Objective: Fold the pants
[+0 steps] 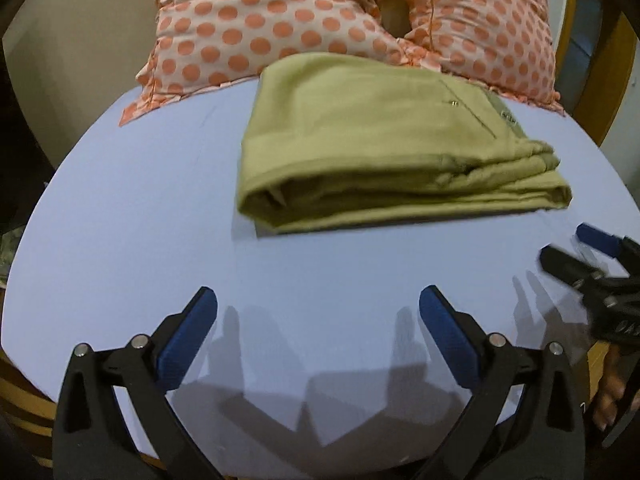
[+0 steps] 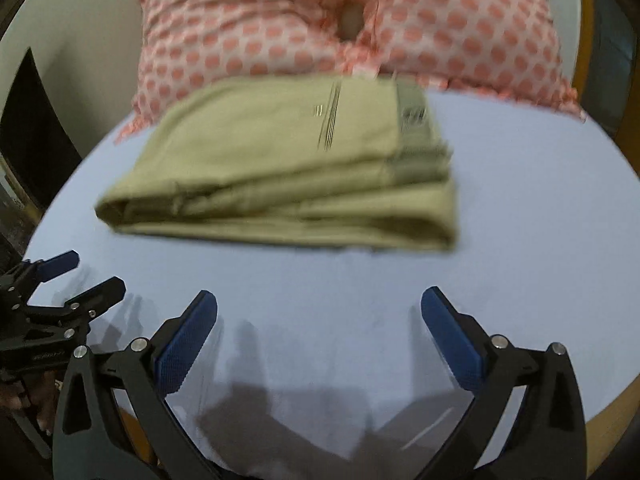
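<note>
Olive-green pants point(image 1: 384, 140) lie folded into a thick rectangular stack on the light blue bed sheet point(image 1: 160, 208), waistband and pocket on top at the right. My left gripper point(image 1: 318, 304) is open and empty, above the sheet well in front of the pants. My right gripper point(image 2: 319, 306) is also open and empty, in front of the pants point(image 2: 288, 168). The right gripper shows at the right edge of the left wrist view point(image 1: 568, 246). The left gripper shows at the left edge of the right wrist view point(image 2: 90, 276). Neither touches the pants.
Two pillows with orange dots point(image 1: 280, 20) lie right behind the pants, against the wall; they also show in the right wrist view point(image 2: 440, 20). A wooden bed frame point(image 1: 596, 92) runs along the right side. Bare sheet lies between the grippers and the pants.
</note>
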Action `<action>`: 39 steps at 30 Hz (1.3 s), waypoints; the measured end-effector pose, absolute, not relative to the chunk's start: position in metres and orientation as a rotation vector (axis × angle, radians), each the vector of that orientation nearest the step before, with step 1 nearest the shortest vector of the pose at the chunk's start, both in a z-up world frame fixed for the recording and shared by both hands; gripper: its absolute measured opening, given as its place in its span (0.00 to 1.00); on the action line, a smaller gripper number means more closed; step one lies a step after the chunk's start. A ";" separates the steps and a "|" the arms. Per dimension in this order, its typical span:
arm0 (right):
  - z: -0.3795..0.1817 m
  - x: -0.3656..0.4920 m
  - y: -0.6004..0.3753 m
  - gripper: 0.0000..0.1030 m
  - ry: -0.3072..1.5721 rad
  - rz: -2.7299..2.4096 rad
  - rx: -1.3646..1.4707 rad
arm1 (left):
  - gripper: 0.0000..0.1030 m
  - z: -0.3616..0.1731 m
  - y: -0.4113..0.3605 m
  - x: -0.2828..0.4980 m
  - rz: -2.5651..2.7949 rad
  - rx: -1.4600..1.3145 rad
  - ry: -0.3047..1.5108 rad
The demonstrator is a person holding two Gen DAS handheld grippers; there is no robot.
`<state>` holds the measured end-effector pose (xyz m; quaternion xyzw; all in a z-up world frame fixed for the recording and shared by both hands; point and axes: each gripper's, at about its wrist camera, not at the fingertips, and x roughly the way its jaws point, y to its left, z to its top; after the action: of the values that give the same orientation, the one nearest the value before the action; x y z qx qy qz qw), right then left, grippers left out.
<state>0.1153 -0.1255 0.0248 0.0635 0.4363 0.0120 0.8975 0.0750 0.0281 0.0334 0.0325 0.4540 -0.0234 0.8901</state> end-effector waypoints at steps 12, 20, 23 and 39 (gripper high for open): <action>0.017 0.106 -0.108 0.99 0.895 -0.069 0.035 | 0.98 0.024 0.036 0.069 -0.013 0.024 0.908; 0.019 0.107 -0.109 0.99 0.903 -0.081 0.040 | 0.98 0.025 0.036 0.068 -0.012 0.025 0.905; 0.019 0.107 -0.110 0.99 0.903 -0.080 0.040 | 0.98 0.026 0.035 0.068 -0.012 0.027 0.905; 0.019 0.107 -0.110 0.99 0.902 -0.078 0.039 | 0.98 0.026 0.036 0.068 -0.013 0.026 0.905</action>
<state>0.1066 -0.1095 0.0189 0.0187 0.4356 -0.0376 0.8991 0.0682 0.0358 0.0257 0.0128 0.4370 -0.0065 0.8993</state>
